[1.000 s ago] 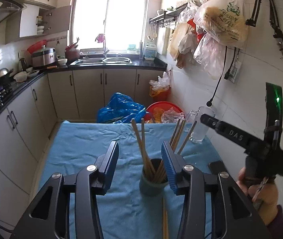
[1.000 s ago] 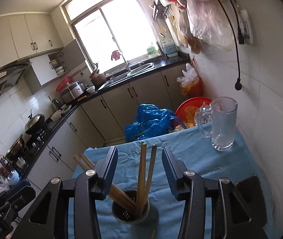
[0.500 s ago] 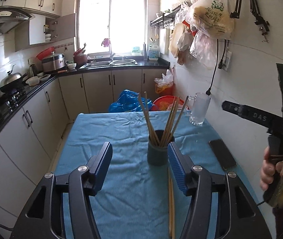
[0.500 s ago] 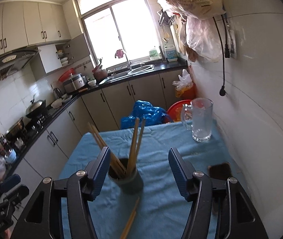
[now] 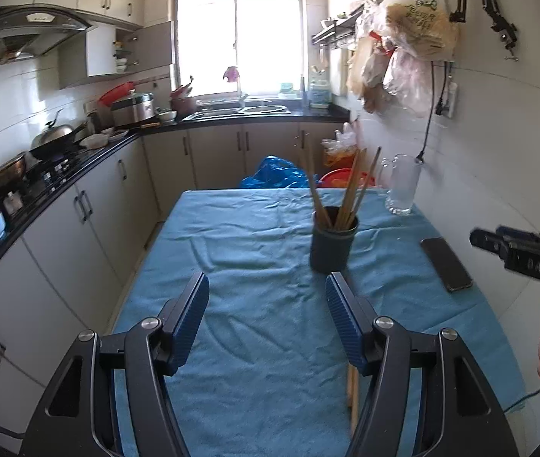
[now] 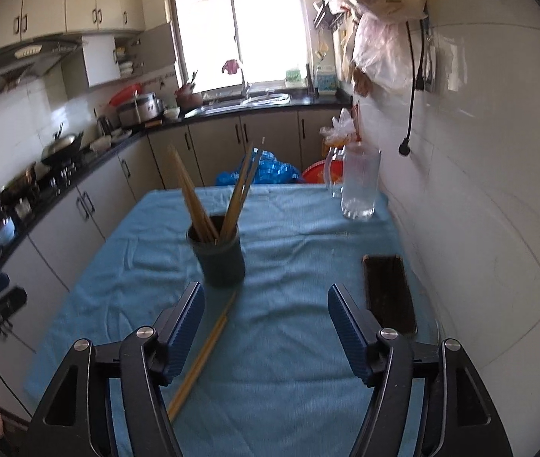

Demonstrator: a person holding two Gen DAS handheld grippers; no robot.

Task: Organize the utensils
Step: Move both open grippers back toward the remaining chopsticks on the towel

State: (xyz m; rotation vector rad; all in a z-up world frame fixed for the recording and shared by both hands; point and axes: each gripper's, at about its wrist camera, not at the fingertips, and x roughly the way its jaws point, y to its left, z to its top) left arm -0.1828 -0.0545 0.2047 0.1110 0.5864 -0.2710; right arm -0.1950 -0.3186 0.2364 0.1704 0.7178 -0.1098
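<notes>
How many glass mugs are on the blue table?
1. The glass mug stands at the far right corner of the blue tablecloth, near the wall; no others show.

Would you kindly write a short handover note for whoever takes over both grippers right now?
Left gripper: open, empty, above the blue tablecloth.
Right gripper: open, empty, also over the cloth.
Dark round utensil holder stands mid-table with several wooden chopsticks upright in it: done.
Left to do: one loose pair of wooden chopsticks lies flat on the cloth just in front of the holder, beside the right gripper's left finger.
Nearby: clear glass mug and black phone; probably best avoided.
</notes>
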